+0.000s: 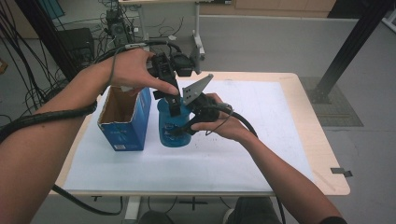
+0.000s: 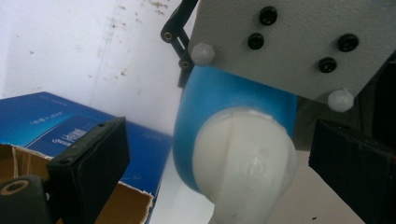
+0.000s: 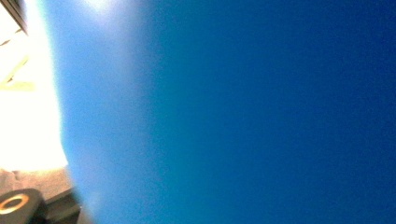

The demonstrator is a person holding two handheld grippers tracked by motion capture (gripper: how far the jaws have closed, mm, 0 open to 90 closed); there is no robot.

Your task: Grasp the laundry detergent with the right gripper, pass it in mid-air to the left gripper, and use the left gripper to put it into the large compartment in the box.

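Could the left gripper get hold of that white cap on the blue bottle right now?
Probably yes: the left gripper is open with its jaws on either side of the white cap of the blue bottle, and nothing sits between them.

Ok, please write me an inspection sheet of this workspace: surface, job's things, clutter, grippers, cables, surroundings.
Surface: table with a white sheet on a pale wooden top.
Job's things: blue bottle with white cap, standing beside an open blue box.
Clutter: nothing seen.
Grippers: left gripper above the bottle, jaws open either side of the cap; right gripper at the bottle's side, grip cannot be told.
Cables: one trails from each gripper; many hang at the left.
Surroundings: grey floor, a second desk behind, black frame post at right.
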